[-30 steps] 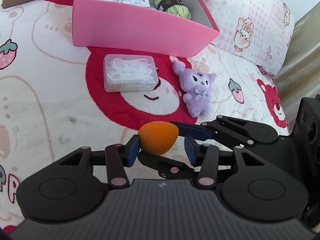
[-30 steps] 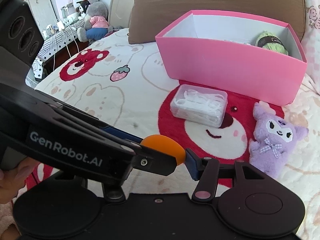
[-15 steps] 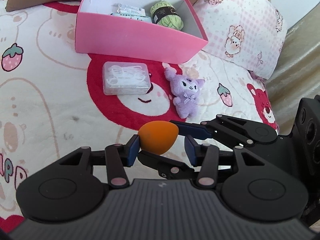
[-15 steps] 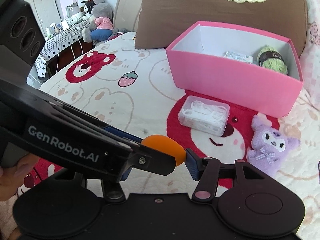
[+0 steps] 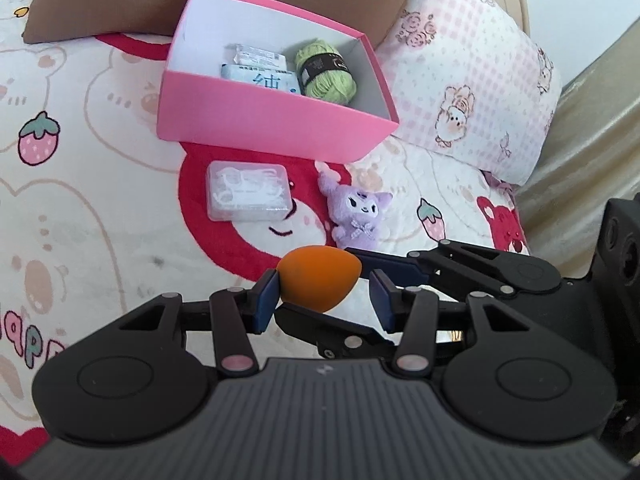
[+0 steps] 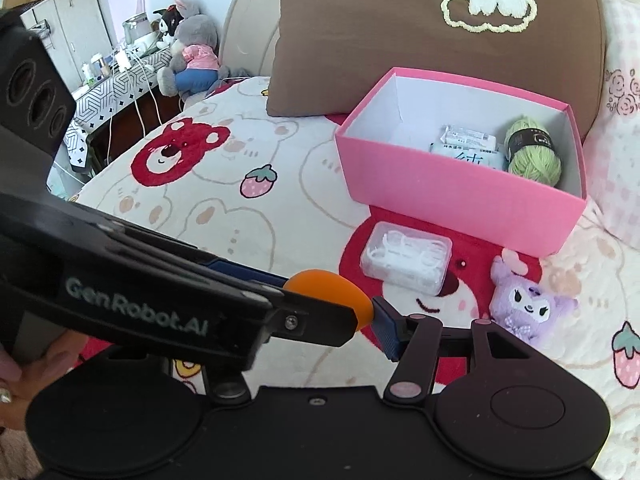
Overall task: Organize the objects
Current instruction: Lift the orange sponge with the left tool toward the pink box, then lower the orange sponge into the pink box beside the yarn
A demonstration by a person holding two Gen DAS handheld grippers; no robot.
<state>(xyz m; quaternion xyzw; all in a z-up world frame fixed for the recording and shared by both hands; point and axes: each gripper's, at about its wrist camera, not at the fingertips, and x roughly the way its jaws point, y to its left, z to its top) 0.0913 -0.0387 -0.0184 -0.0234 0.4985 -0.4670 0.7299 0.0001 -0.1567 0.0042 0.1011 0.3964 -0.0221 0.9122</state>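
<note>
An orange egg-shaped sponge (image 5: 318, 278) hangs above the bed, and both grippers are shut on it. My left gripper (image 5: 324, 296) takes it end to end: the blunt end presses the left pad (image 5: 267, 300), the narrow tip lies at the right pad. My right gripper (image 6: 332, 316) crosses in from the right, one finger above the sponge and one under it. In the right wrist view its right pad (image 6: 385, 330) touches the sponge (image 6: 340, 292); its other finger is hidden behind the left gripper. The open pink box (image 5: 272, 120) stands beyond.
In the pink box (image 6: 460, 196) lie green yarn (image 5: 326, 70) and white packets (image 5: 260, 64). A clear case of floss picks (image 5: 248, 192) and a purple plush (image 5: 360, 212) lie before it. Behind are a brown pillow (image 6: 400, 40) and a pink pillow (image 5: 472, 80). A hand (image 6: 24, 360) grips the left tool.
Both grippers have risen together with the sponge between them. The bed has dropped away, and more of the box's inside shows.
</note>
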